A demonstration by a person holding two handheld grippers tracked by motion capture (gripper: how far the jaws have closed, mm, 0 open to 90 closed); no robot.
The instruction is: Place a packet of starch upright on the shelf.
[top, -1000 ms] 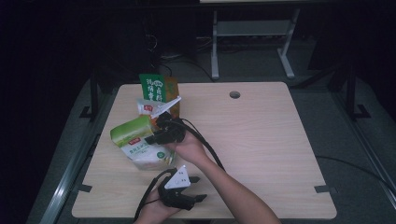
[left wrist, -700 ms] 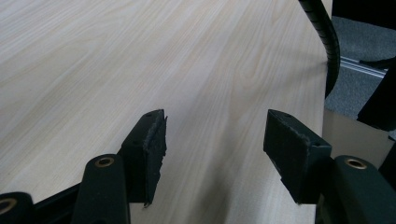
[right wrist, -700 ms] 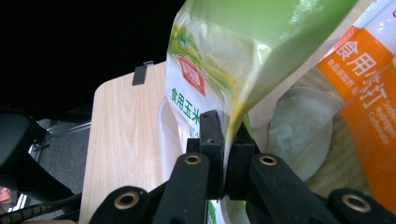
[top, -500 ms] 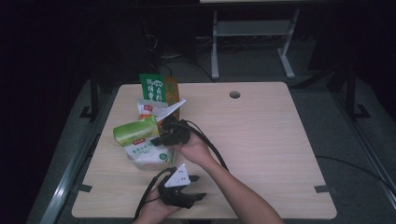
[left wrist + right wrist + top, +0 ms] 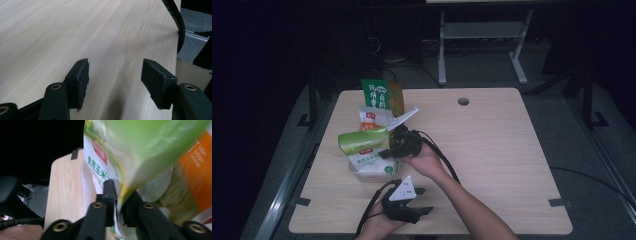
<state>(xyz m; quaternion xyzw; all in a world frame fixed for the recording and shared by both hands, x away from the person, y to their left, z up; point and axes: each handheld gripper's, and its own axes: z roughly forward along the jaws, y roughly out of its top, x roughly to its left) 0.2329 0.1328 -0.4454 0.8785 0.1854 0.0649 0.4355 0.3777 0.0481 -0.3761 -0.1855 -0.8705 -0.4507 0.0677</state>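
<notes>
A green-and-white food bag (image 5: 364, 150) lies at the table's left, and in the right gripper view its edge (image 5: 140, 150) runs between my jaws. My right gripper (image 5: 386, 149) (image 5: 119, 196) is shut on that edge; its jaws have just been opening a little, with the bag still pinched between them. Behind the bag stand an orange-and-white pouch (image 5: 373, 119) (image 5: 195, 167) and an upright green box (image 5: 377, 94). My left gripper (image 5: 423, 200) (image 5: 115, 72) rests near the front edge, open, with only bare tabletop between its pads.
The wooden table (image 5: 492, 145) has a round cable hole (image 5: 463, 101) at the back. A black cable (image 5: 439, 155) (image 5: 176, 20) trails from the right gripper across the person's forearm. Dark floor and a metal stand (image 5: 482, 40) lie beyond the table.
The right hand has edged slightly to the right with the bag's edge in its jaws. The left gripper has stayed where it was.
</notes>
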